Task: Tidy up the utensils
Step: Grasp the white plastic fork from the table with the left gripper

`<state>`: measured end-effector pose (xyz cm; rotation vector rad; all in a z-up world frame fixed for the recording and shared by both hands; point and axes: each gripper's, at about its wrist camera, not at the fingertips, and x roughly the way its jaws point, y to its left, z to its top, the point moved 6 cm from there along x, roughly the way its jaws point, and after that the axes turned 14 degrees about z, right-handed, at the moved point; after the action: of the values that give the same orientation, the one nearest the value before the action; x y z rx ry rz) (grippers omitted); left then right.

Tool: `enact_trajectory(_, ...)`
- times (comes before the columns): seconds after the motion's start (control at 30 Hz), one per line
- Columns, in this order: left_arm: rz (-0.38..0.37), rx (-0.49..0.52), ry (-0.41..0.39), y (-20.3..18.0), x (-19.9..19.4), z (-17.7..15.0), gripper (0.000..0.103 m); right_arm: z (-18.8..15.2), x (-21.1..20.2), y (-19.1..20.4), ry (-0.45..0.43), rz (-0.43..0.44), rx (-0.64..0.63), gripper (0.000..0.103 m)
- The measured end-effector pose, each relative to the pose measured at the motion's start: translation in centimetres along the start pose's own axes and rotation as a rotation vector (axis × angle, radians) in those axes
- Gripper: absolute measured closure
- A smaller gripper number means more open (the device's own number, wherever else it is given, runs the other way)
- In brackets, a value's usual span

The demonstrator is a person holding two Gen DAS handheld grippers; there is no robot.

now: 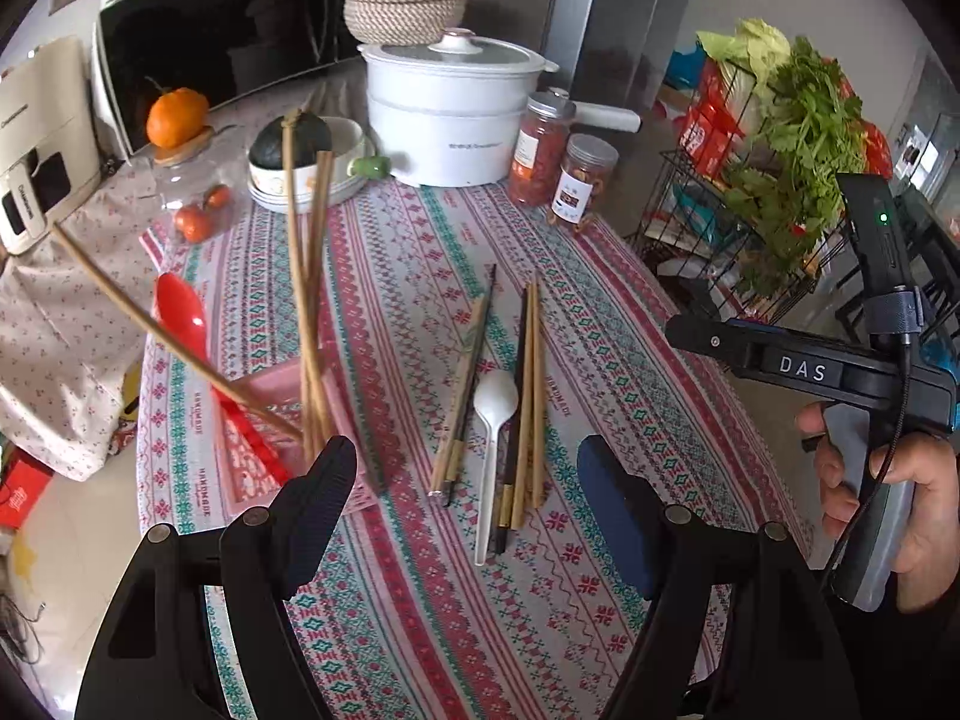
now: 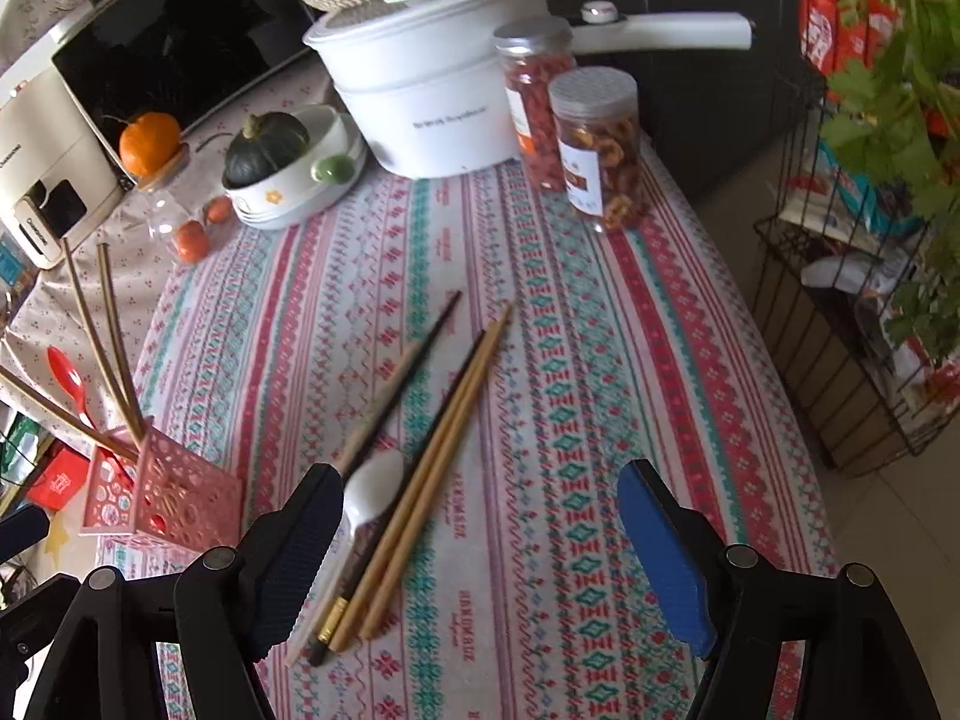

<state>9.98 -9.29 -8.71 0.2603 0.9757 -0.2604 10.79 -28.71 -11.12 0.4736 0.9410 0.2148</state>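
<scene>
A pink perforated utensil holder (image 1: 282, 420) (image 2: 174, 498) stands at the table's left edge. It holds a red spoon (image 1: 186, 324) (image 2: 69, 381) and several long wooden chopsticks (image 1: 306, 300) (image 2: 114, 336). On the patterned tablecloth lie a white spoon (image 1: 493, 432) (image 2: 372, 492), a tan and dark chopstick group (image 1: 528, 396) (image 2: 432, 474), and another chopstick group (image 1: 468, 384) (image 2: 402, 378). My left gripper (image 1: 468, 516) is open and empty, above the loose utensils, next to the holder. My right gripper (image 2: 480, 546) is open and empty over the white spoon and chopsticks.
At the back stand a white pot (image 1: 450, 114) (image 2: 432, 90), two jars (image 1: 564, 162) (image 2: 600, 144), a bowl holding a dark squash (image 1: 300, 150) (image 2: 282, 162), a woven basket (image 1: 405, 0), an orange (image 1: 177, 117) and tomatoes (image 1: 198, 216). A wire rack with greens (image 1: 780, 168) stands right of the table.
</scene>
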Motion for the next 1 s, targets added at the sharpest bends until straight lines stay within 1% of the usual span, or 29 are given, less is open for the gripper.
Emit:
enact_trajectory(0.17, 0.009, 0.027, 0.045, -3.4, 2.7, 2.0, 0.025, -0.1, 0.8, -3.9, 0.068, -0.033, 0.069, 0.023)
enact_trajectory(0.2, 0.012, 0.035, 0.052, -4.1, 3.3, 2.4, 0.029, 0.0, 1.0, -4.6, 0.074, -0.04, 0.079, 0.023)
enact_trajectory(0.23, 0.019, 0.045, 0.058, -4.7, 4.0, 2.8, 0.037, 0.1, 1.1, -5.3, 0.079, -0.047, 0.094, 0.023)
enact_trajectory(0.3, 0.04, 0.065, 0.079, -5.9, 5.9, 3.7, 0.047, 0.2, 1.4, -6.7, 0.091, -0.052, 0.13, 0.023)
enact_trajectory(0.37, 0.06, 0.064, 0.112, -6.5, 8.3, 4.7, 0.055, 0.2, 1.8, -7.7, 0.107, -0.044, 0.169, 0.023)
enact_trajectory(0.43, 0.066, 0.044, 0.151, -6.7, 10.9, 5.6, 0.076, 0.2, 2.4, -8.4, 0.128, -0.027, 0.193, 0.023)
enact_trajectory(0.5, 0.067, 0.013, 0.177, -6.8, 13.3, 6.6, 0.083, 0.3, 2.7, -8.9, 0.137, -0.017, 0.213, 0.023)
enact_trajectory(0.57, 0.077, -0.01, 0.185, -7.1, 15.6, 7.8, 0.085, 0.4, 2.9, -9.6, 0.137, -0.019, 0.228, 0.023)
enact_trajectory(0.63, 0.071, -0.016, 0.187, -7.7, 17.8, 9.0, 0.086, 0.3, 3.1, -10.2, 0.141, -0.022, 0.248, 0.023)
enact_trajectory(0.73, 0.093, -0.01, 0.197, -8.4, 20.7, 10.6, 0.088, -0.1, 4.0, -10.7, 0.176, -0.004, 0.272, 0.023)
enact_trajectory(0.8, 0.1, 0.008, 0.184, -9.1, 21.8, 11.6, 0.088, -0.1, 4.2, -10.9, 0.183, 0.0, 0.267, 0.023)
enact_trajectory(0.87, 0.126, 0.037, 0.163, -9.7, 22.6, 12.5, 0.088, 0.0, 4.2, -11.3, 0.177, -0.02, 0.262, 0.023)
enact_trajectory(1.0, 0.174, 0.076, 0.169, -10.2, 24.4, 13.2, 0.088, -0.2, 4.6, -11.9, 0.186, -0.027, 0.272, 0.023)
